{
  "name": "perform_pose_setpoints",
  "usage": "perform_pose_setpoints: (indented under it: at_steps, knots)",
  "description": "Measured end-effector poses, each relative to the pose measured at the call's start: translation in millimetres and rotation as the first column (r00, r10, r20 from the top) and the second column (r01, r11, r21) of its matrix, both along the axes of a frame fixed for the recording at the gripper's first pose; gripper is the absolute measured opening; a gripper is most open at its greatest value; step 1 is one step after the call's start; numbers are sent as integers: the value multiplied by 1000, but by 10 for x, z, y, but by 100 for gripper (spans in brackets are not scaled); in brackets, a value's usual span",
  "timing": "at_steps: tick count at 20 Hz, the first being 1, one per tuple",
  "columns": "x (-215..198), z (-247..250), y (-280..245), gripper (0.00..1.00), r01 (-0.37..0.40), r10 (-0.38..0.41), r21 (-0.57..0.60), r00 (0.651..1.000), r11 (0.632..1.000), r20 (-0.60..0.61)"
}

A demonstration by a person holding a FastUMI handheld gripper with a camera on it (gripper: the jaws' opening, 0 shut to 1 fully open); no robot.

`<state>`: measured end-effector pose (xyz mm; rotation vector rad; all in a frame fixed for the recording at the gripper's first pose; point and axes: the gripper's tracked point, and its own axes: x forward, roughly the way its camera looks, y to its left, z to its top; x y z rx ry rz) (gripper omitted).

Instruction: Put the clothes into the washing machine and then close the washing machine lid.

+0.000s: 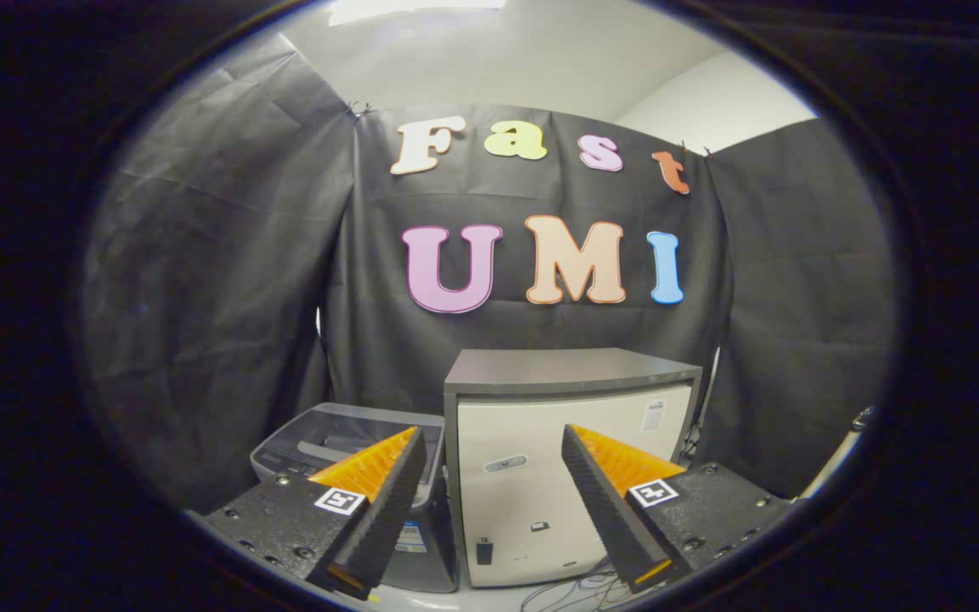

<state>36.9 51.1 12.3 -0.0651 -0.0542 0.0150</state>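
The gripper (489, 442) hung with its two ridged, wedge-shaped fingers (379, 484) spread wide apart and nothing between them. Beyond the left finger stood the washing machine (345, 433), a low, rounded grey plastic tub whose top showed a see-through lid, though whether it was up or down could not be told. Just beside it, between the fingers and beyond them, sat a boxy cream cabinet (540, 476) with a flat dark top, backed by creased black cloth (217, 297).

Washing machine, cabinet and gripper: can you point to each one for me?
Washing machine (338, 432): gripper view, on its grey top, beyond the left finger.
Cabinet (570, 370): gripper view, on its dark flat top, beyond the fingers.
Gripper (489, 442): gripper view, midway between the fingertips, which stand wide apart, holding nothing.
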Motion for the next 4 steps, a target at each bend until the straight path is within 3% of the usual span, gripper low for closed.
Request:
perform_pose_setpoints:
  at_steps: [4]
  knots:
    - [38, -71, 219, 97, -56, 56, 18, 998, 998, -3]
